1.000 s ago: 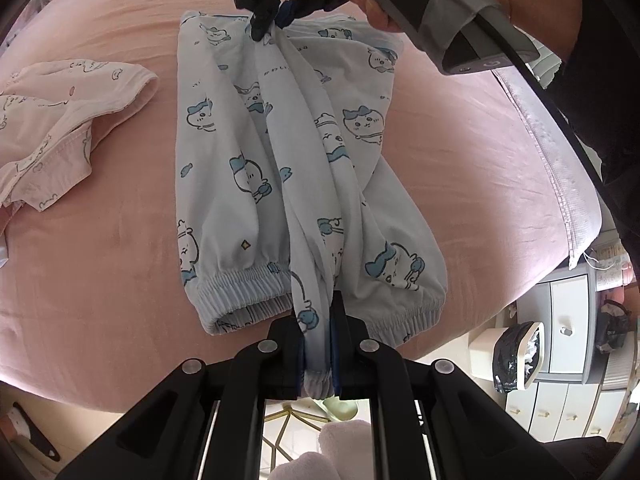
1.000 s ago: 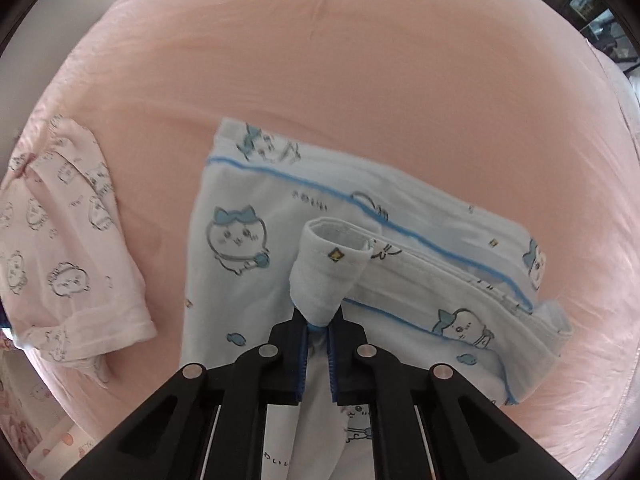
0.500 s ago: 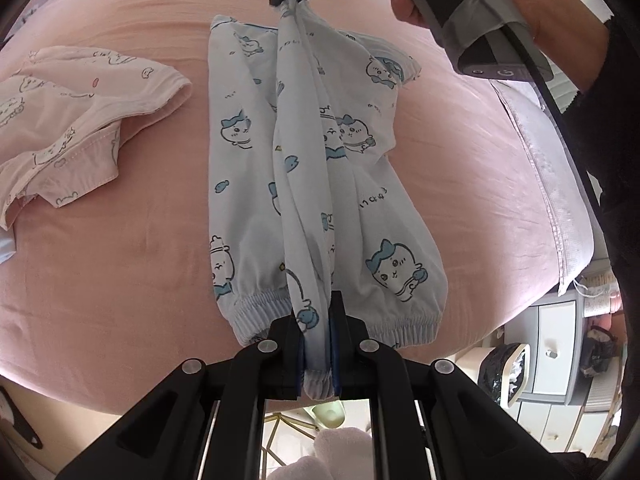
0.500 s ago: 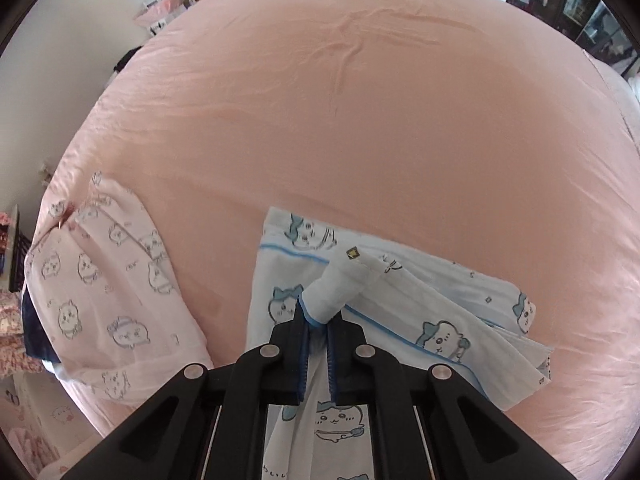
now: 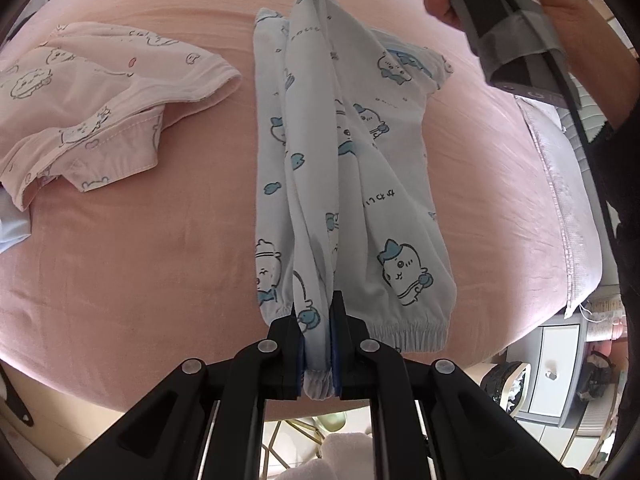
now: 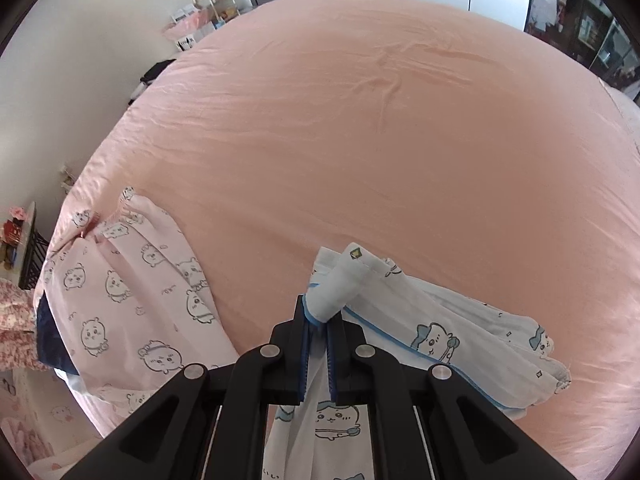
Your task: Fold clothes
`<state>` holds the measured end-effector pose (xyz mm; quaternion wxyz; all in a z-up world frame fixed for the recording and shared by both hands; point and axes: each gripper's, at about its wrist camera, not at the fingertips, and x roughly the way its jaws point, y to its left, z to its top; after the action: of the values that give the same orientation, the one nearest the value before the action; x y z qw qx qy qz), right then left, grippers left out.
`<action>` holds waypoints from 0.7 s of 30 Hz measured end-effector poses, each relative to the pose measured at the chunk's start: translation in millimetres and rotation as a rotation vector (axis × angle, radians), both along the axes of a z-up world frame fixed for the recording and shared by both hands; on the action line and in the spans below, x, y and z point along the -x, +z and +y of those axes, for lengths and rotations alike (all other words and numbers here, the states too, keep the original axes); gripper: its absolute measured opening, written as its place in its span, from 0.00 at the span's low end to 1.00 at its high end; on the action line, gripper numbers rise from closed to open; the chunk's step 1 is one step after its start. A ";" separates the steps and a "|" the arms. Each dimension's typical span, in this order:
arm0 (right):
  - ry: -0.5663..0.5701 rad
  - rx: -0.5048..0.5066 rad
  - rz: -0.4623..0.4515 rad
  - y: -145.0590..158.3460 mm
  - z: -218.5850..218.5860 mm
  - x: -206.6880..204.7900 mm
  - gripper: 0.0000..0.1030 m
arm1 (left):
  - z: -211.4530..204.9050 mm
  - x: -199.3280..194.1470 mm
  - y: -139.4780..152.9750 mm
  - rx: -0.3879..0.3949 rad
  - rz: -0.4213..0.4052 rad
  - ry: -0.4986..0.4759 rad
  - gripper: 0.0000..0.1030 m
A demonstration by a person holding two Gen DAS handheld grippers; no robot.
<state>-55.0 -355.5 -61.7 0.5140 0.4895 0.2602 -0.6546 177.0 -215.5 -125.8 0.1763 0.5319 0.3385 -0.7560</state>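
So here's where we're at: our left gripper (image 5: 316, 320) is clamped on the elastic cuff end of the pale blue pants (image 5: 352, 168), and our right gripper (image 6: 318, 320) is pinching the other end, a bunched roll of fabric that looks like the waistband side. Between the two, one ridge of the pants is pulled taut and lifted, while the rest drapes down and rests on the pink bed (image 6: 380, 140).

Progress-wise, we'd call this early-to-middle. The pants seem doubled lengthwise already, the legs lying roughly one over the other, but it's a loose, rumpled double rather than a crisp fold. No end-to-end fold yet, so that's left: lay it flat, smooth it, bring cuff to waist.

Off to the side, well apart from the pants, the pink pajama piece (image 5: 108, 108) lies crumpled and clearly unfolded, so that one's waiting too. Something blue peeks out beneath it; can't tell what.
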 end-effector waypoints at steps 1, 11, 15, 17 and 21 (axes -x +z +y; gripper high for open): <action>-0.003 0.008 0.004 -0.2 -0.9 -1.3 0.05 | 0.5 -0.4 -1.1 0.009 -0.010 -0.006 0.08; 0.060 0.090 0.099 20.2 21.4 -10.2 0.74 | -5.9 -16.8 -4.5 0.109 -0.104 0.009 0.65; 0.074 0.124 0.131 34.8 38.6 -10.4 0.74 | -10.6 -26.3 1.0 0.159 -0.097 -0.010 0.66; 0.080 0.158 0.141 43.8 52.0 -9.0 0.74 | -9.6 -27.0 6.1 0.183 -0.080 -0.061 0.66; 0.109 0.229 0.174 54.7 94.4 -12.3 0.74 | -10.4 -21.4 14.3 0.211 -0.051 -0.168 0.66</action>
<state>-42.7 -261.1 -7.0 0.5767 0.3542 0.2538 -0.6911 198.4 -225.9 -111.5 0.1760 0.5557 0.2068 -0.7858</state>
